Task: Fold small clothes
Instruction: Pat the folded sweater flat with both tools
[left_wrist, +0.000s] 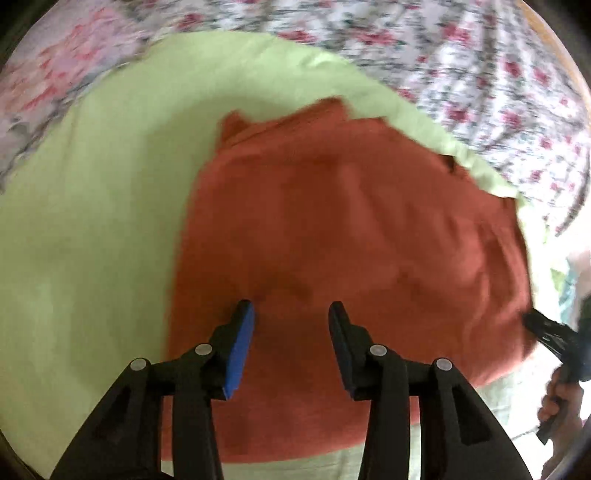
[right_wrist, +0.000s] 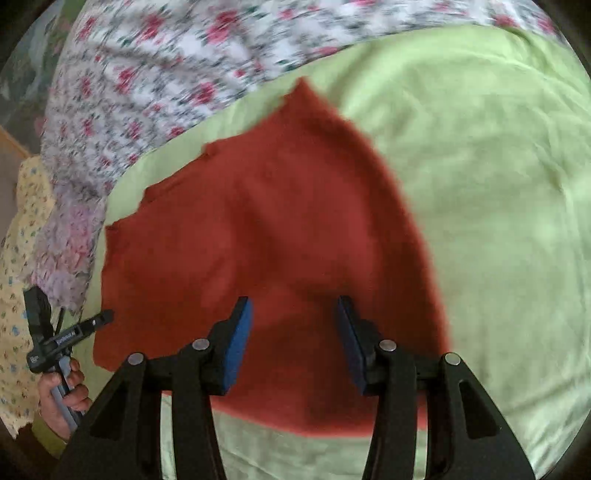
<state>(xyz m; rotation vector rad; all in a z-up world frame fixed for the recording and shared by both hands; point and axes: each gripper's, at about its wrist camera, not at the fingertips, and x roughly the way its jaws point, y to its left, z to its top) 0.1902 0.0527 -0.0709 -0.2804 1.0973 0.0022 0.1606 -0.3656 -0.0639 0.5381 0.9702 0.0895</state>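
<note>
A rust-red garment (left_wrist: 343, 236) lies spread on a light green sheet (left_wrist: 85, 229); it also shows in the right wrist view (right_wrist: 266, 229). My left gripper (left_wrist: 291, 314) is open and empty, hovering over the garment's near part. My right gripper (right_wrist: 293, 310) is open and empty over the garment's near right part. The right gripper shows at the garment's right edge in the left wrist view (left_wrist: 546, 332). The left gripper shows at the garment's left edge in the right wrist view (right_wrist: 74, 332). Both views are motion-blurred.
A floral bedspread (left_wrist: 461, 74) lies bunched beyond the green sheet (right_wrist: 498, 184), also in the right wrist view (right_wrist: 147, 74). A yellow patterned cloth (right_wrist: 22, 229) hangs at the far left. A wooden edge (left_wrist: 546, 33) shows at the top right.
</note>
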